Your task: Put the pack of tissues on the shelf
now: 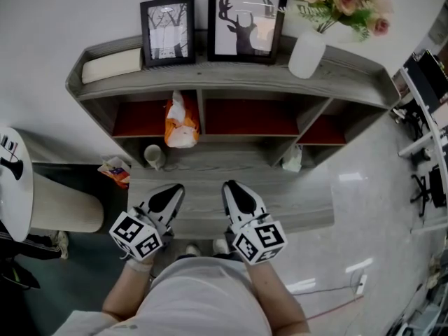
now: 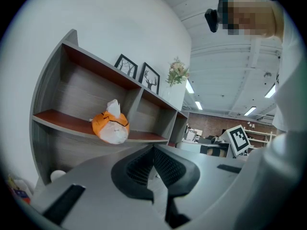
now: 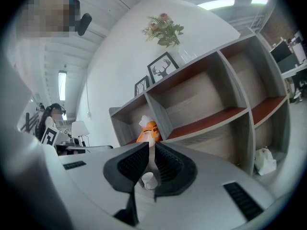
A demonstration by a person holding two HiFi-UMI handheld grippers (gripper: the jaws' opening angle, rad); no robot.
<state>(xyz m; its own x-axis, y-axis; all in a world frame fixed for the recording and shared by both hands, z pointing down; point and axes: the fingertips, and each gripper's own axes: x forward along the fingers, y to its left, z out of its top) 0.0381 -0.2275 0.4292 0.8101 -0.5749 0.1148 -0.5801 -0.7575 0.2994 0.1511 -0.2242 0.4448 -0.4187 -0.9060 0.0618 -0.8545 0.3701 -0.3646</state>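
The pack of tissues (image 1: 180, 123), orange and white with a tissue sticking up, lies in the left compartment of the grey shelf (image 1: 231, 79), on its red-brown board. It shows too in the left gripper view (image 2: 111, 126) and the right gripper view (image 3: 149, 131), well ahead of both jaws. My left gripper (image 1: 168, 198) and right gripper (image 1: 238, 196) hang side by side in front of the low bottom board, apart from the pack. Both are shut with nothing held: the left gripper's (image 2: 153, 147) pads meet at the tips, and the right gripper's (image 3: 149, 146) nearly touch.
Two framed pictures (image 1: 168, 32) (image 1: 246, 18), a white vase of flowers (image 1: 308, 51) and a flat white box (image 1: 112, 65) stand on the top board. A white cup (image 1: 152, 156) and a white bag (image 1: 292, 159) sit low down. A pale cylinder (image 1: 66, 201) stands to the left.
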